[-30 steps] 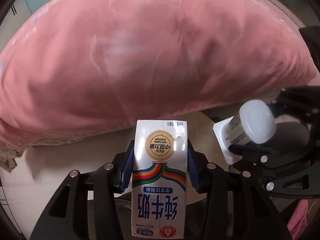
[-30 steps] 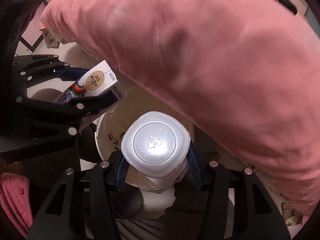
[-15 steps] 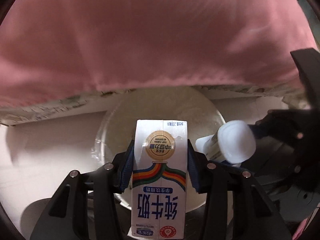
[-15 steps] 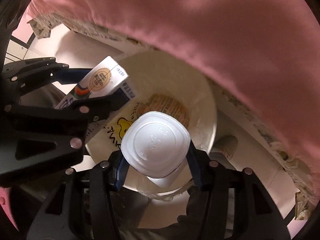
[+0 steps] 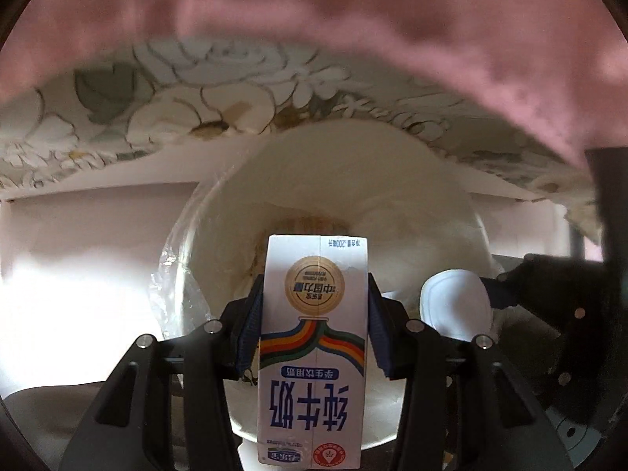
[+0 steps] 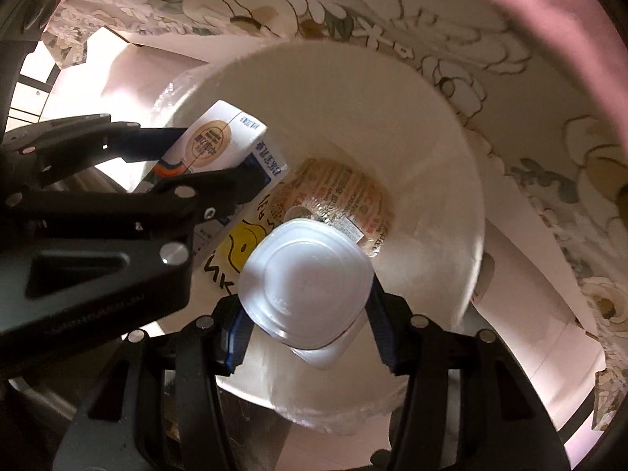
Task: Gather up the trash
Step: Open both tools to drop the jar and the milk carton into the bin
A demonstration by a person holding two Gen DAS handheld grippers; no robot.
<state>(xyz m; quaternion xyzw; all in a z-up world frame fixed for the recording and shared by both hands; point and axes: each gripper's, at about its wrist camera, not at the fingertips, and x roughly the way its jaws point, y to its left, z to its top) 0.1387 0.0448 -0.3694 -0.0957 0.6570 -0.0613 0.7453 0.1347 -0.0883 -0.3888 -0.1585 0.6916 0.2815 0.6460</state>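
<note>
Pink quilt (image 5: 431, 39) & floral sheet (image 6: 510, 59) hang over a white lined bin (image 6: 451, 165) on pale floor. L gripper (image 5: 314, 325) has jaws clamped on a milk carton (image 5: 314, 353); R gripper (image 6: 306, 314) has jaws clamped on a white plastic cup (image 6: 306, 282). Both items hover above the bin mouth, w/ wrappers (image 6: 341, 200) already inside. Left to do, I'd judge: release both into the bin.

White milk carton (image 5: 314, 337) with gold circle, rainbow stripes, blue writing. White plastic cup (image 6: 306, 286). White bin (image 6: 431, 180). Pink blanket (image 5: 353, 19). Flower-patterned sheet (image 5: 176, 110).
</note>
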